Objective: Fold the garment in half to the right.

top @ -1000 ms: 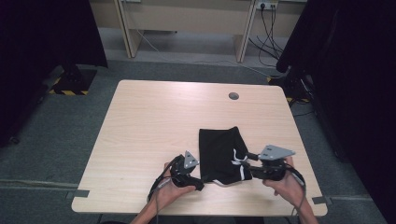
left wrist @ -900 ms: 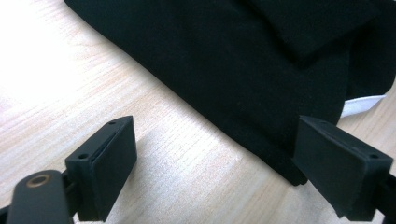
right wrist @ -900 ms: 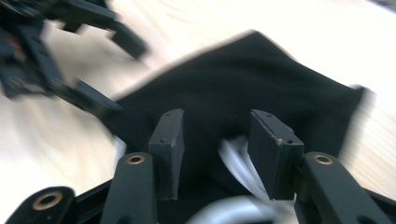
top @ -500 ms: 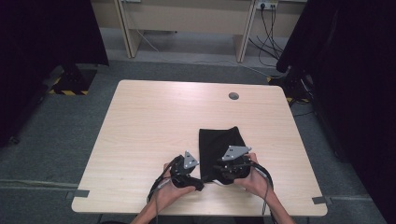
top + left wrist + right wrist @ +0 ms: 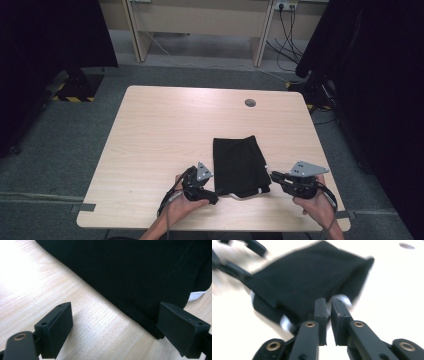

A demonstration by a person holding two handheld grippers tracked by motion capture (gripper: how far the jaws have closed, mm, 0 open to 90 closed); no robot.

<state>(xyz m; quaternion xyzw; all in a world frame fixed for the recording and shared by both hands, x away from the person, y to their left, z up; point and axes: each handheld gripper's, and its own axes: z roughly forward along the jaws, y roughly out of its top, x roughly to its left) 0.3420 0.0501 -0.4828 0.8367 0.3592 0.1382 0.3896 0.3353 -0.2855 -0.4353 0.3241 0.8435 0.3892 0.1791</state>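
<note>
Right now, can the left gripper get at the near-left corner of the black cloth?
Probably yes. The left gripper has its jaws wide open on the table, with the black cloth edge and corner lying just ahead between them. Nothing lies between; the right gripper is off at the cloth's other side.

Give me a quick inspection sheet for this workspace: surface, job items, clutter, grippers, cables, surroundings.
Surface: light wooden table, round grommet hole near the far edge.
Job's things: folded black garment lying flat at the near middle, white trim at its near edge.
Clutter: nothing seen.
Grippers: left gripper jaws wide apart, at the garment's near left corner, pads not pressing it. Right gripper jaws have just been closing and are nearly together, tips at the garment's edge; the blurred view does not show whether cloth is caught.
Cables: a black cable trails from the left gripper toward the person; more cables hang behind the far desk.
Surroundings: grey carpet, dark curtains at both sides.
</note>
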